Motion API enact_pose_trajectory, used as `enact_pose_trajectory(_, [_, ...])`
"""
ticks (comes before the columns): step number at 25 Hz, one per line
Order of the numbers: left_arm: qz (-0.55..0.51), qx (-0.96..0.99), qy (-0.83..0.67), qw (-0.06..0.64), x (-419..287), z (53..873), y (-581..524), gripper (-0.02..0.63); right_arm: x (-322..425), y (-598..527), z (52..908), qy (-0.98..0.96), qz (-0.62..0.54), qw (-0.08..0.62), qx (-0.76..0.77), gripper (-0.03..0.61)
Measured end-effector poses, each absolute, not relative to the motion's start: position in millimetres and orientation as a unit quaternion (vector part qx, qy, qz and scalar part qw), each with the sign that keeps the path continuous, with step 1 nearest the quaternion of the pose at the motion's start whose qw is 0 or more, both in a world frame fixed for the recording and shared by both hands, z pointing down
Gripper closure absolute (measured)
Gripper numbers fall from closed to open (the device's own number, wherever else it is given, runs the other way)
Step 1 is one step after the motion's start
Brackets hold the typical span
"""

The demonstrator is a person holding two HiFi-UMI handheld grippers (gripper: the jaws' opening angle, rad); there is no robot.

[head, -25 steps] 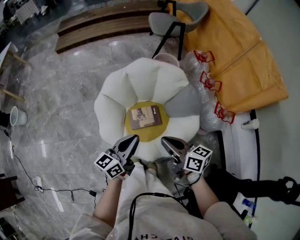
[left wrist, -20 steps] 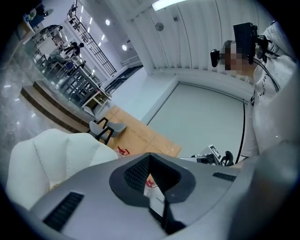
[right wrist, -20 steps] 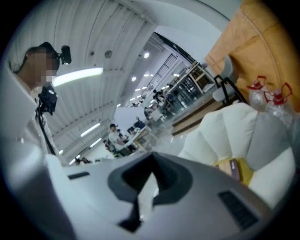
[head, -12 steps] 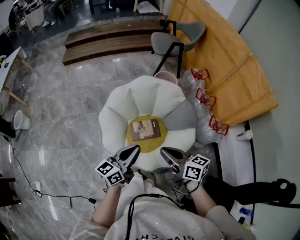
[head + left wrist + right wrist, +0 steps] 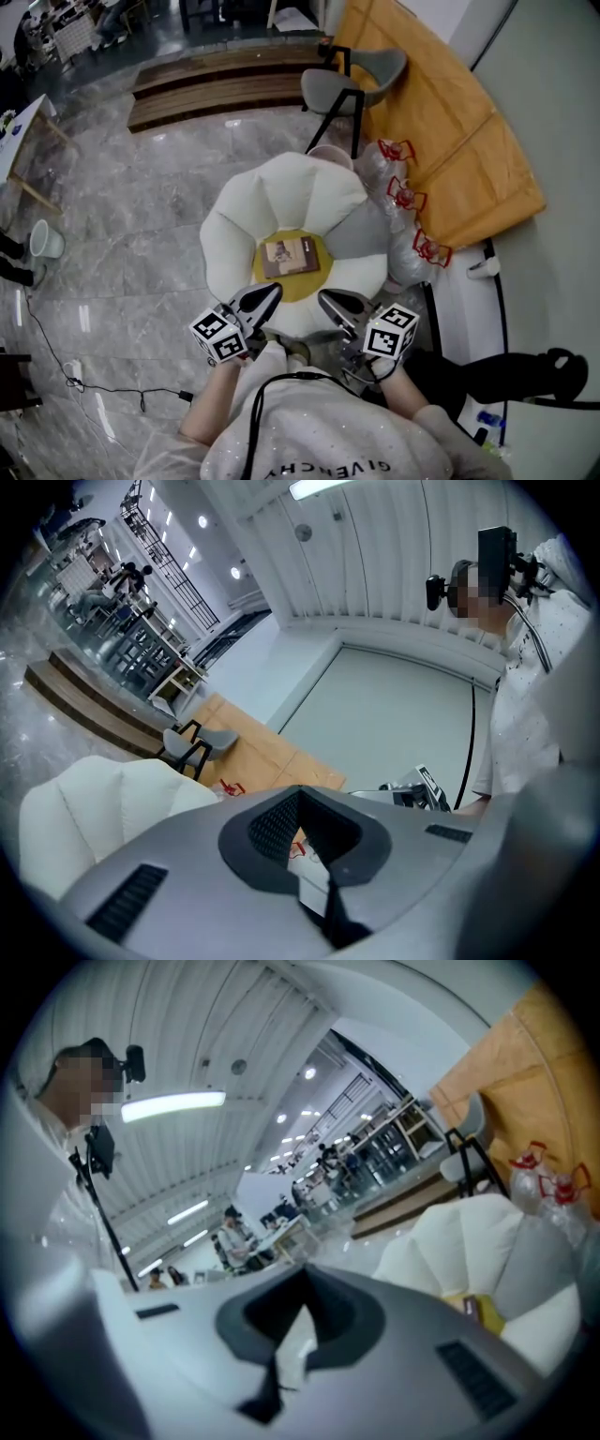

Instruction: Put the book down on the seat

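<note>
On the yellow centre of the white flower-shaped seat [image 5: 281, 187] the brown book [image 5: 290, 257] lies flat, long axis crosswise, while over the seat's near edge the left gripper [image 5: 267, 292] and right gripper [image 5: 330, 300] hover closed and empty, the left slightly nearer.

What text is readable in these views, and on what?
"GIVENCHY": on the person's white speckled shirt, upside down in the head view.
Brown book lying on the yellow centre of the white flower-shaped seat: the cover print is too small to read.
Black-and-white marker cubes: square patterns only, no words.
Both gripper views: no legible text.
</note>
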State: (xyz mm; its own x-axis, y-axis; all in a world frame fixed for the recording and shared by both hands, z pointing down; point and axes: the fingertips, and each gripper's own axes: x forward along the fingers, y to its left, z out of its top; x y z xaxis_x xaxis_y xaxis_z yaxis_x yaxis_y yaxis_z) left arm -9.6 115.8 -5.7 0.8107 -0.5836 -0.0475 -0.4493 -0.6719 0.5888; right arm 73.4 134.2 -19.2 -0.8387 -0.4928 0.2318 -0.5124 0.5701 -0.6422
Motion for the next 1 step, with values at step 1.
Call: enact_pose_trajectory(1, [-0.117,0.907,-0.283,0.288,-9.8,-9.6,115.9,0.591,71.6,134.6,-23.5,-0.887,0.365,0.015,0.283,0.563])
